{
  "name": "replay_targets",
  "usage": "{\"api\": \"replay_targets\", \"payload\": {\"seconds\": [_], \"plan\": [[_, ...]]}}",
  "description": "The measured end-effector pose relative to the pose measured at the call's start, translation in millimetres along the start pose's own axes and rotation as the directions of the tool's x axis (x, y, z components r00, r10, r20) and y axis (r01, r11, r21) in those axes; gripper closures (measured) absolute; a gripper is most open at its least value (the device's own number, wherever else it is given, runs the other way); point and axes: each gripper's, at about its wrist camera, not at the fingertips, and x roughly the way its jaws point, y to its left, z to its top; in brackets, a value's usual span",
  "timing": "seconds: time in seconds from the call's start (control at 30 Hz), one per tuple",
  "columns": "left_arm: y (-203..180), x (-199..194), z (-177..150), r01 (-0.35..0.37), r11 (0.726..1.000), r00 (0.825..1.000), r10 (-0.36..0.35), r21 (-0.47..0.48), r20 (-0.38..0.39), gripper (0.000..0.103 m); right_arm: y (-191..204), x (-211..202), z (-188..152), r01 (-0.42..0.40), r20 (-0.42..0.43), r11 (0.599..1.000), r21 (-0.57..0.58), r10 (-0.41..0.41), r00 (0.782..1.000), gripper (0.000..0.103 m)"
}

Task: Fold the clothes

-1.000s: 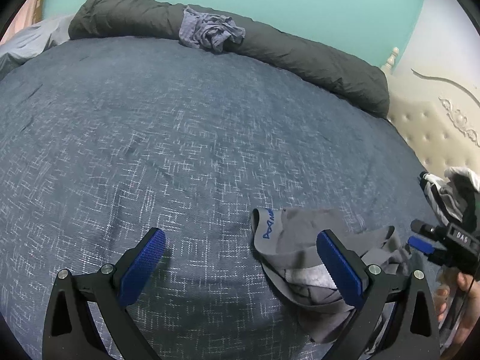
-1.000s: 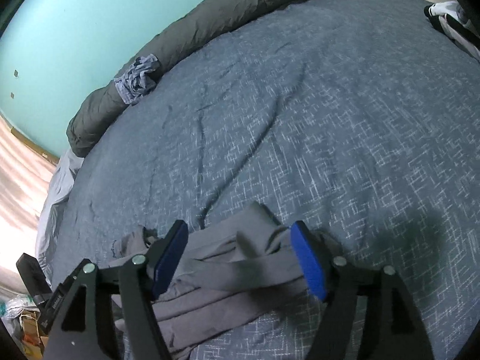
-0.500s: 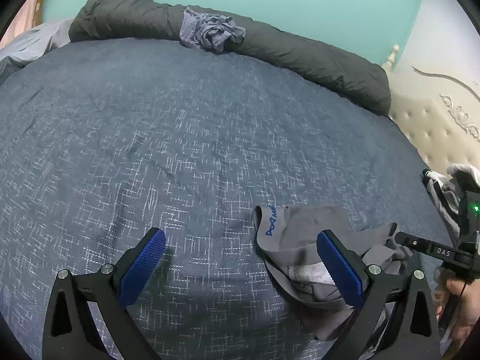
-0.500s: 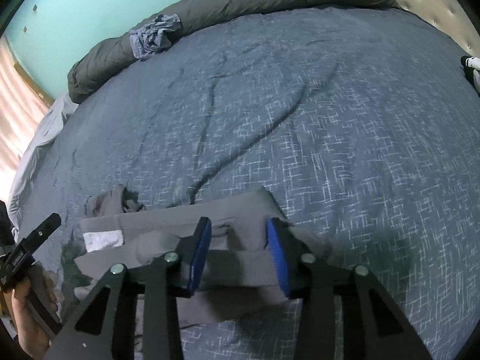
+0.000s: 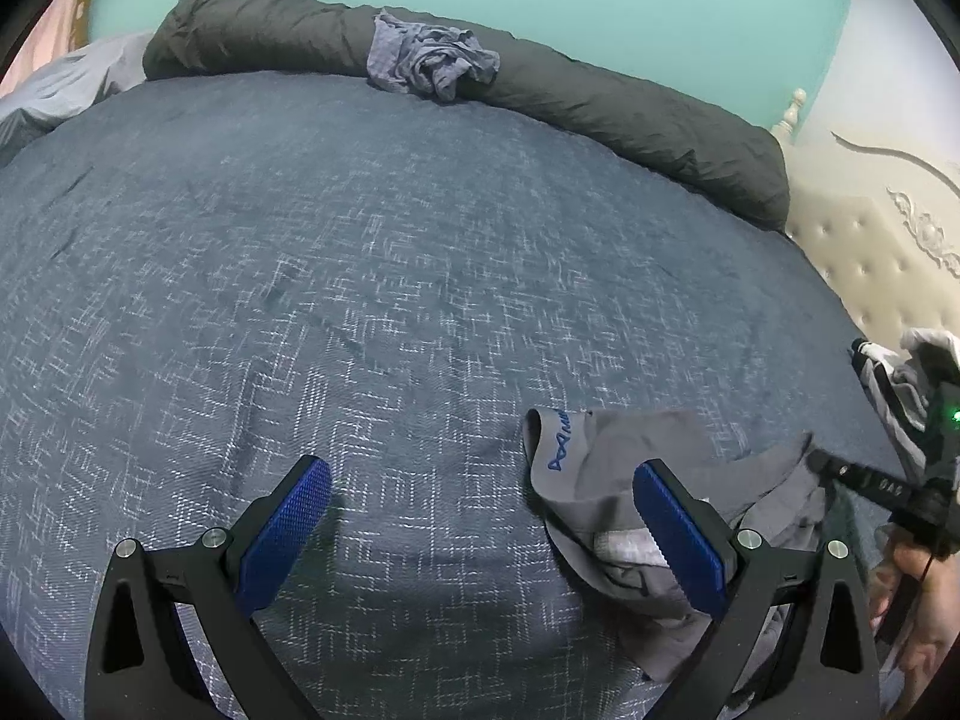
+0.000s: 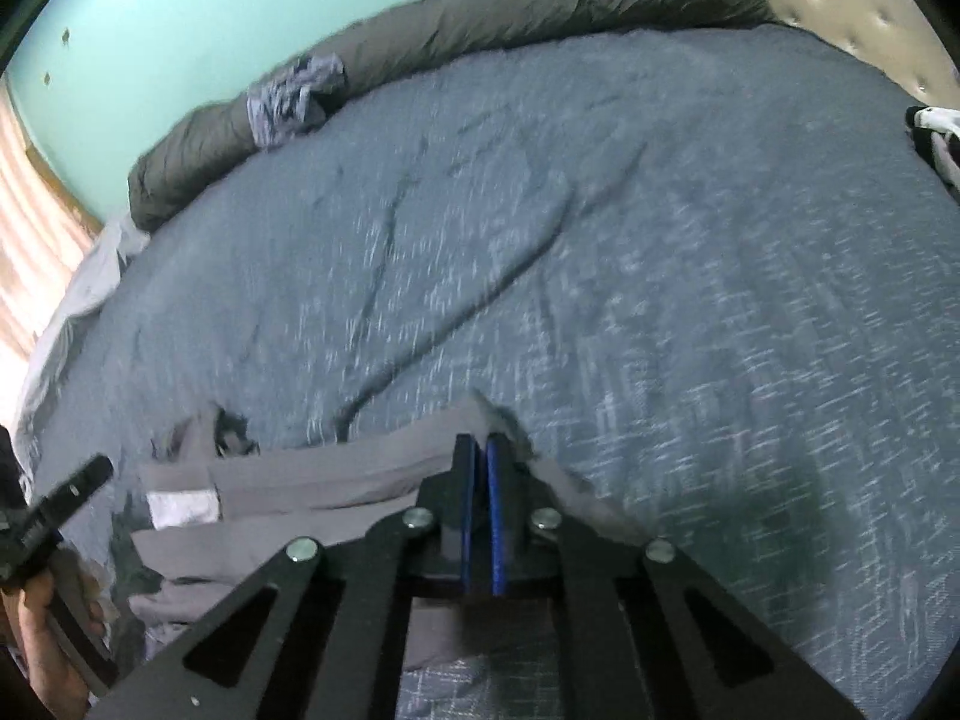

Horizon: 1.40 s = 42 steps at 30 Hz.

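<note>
A grey garment (image 5: 606, 450) with a blue-lettered waistband lies crumpled on the blue bedspread (image 5: 360, 270). My left gripper (image 5: 480, 471) hangs open just above the bed, its right finger over the garment's left part and its left finger over bare bedspread. In the right wrist view the garment (image 6: 336, 474) spreads leftward, a white label showing. My right gripper (image 6: 482, 441) has its jaws closing tight, pads together on the garment's far right edge, cloth bunched at the tips. From the left wrist view the right gripper (image 5: 813, 457) reaches the garment's right side, held by a hand (image 5: 918, 588).
A rolled dark duvet (image 5: 630, 114) runs along the bed's far edge with a crumpled blue-grey cloth (image 5: 432, 60) on it. A black-and-white striped garment (image 5: 894, 384) lies at the right edge beside the cream tufted headboard (image 5: 870, 264).
The right gripper's jaws went from wide apart around the garment's fold to pressed together on it, and its view rolled. The left gripper stayed still and open.
</note>
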Motion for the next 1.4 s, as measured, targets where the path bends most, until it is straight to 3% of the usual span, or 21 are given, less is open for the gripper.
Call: {"api": "replay_targets", "payload": {"seconds": [0.3, 0.47, 0.93, 1.4], "plan": [[-2.0, 0.2, -0.1, -0.001, 1.000, 1.000, 0.001, 0.004, 0.004, 0.000, -25.5, -42.7, 4.7, 0.030, 0.159, 0.993, 0.111, -0.047, 0.986, 0.100], [-7.7, 5.4, -1.9, 0.008, 1.000, 1.000, -0.008, 0.014, -0.007, 0.000, -63.3, -45.0, 2.5, 0.047, 0.184, 0.974, 0.220, -0.088, 0.979, 0.100], [-33.0, 32.1, 4.8, 0.000, 0.993, 0.998, 0.007, 0.118, -0.058, 0.000, -56.2, -28.4, -4.5, 0.014, 0.147, 0.973, 0.232, -0.049, 0.988, 0.100], [-46.1, 47.8, 17.7, 0.036, 0.984, 0.996, -0.020, 0.173, -0.092, 0.000, -51.9, -26.5, -7.2, -0.022, 0.142, 0.972, 0.234, -0.011, 0.990, 0.100]]}}
